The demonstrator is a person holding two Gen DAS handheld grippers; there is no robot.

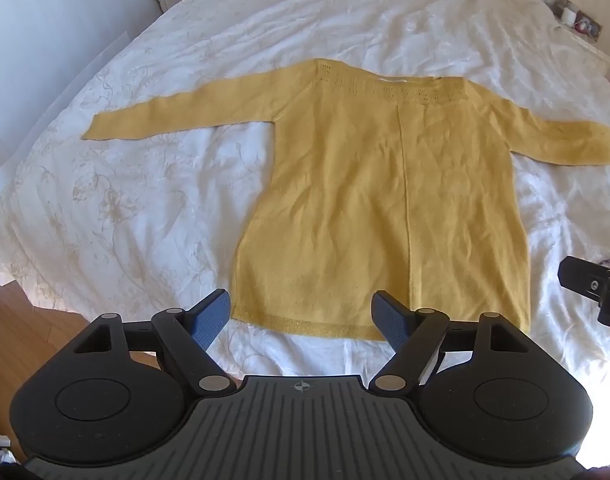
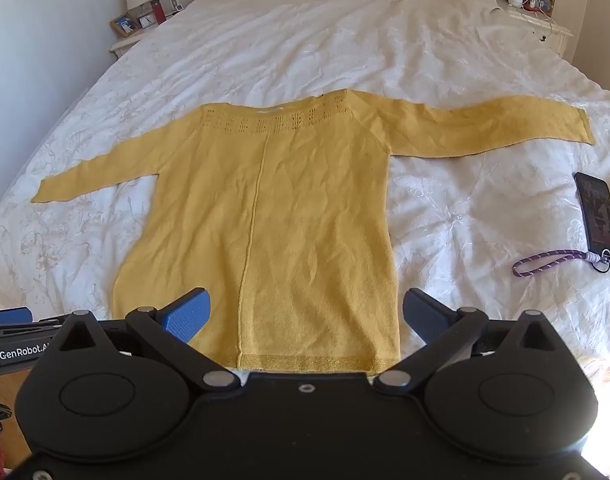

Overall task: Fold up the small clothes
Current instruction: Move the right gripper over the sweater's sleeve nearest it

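Note:
A small yellow knit sweater lies flat on the white bedspread, both sleeves spread out sideways and the hem toward me. My left gripper hovers above the hem's left part, open, nothing between its blue pads. My right gripper hangs over the hem's right part, open wide, with only the cloth below it. In the left wrist view the right gripper's black body shows at the right edge. In the right wrist view the left gripper's finger shows at the left edge.
A dark phone with a purple wrist cord lies on the bedspread to the sweater's right. Nightstands with photo frames and lamps flank the headboard. Wooden floor shows past the bed's near left corner.

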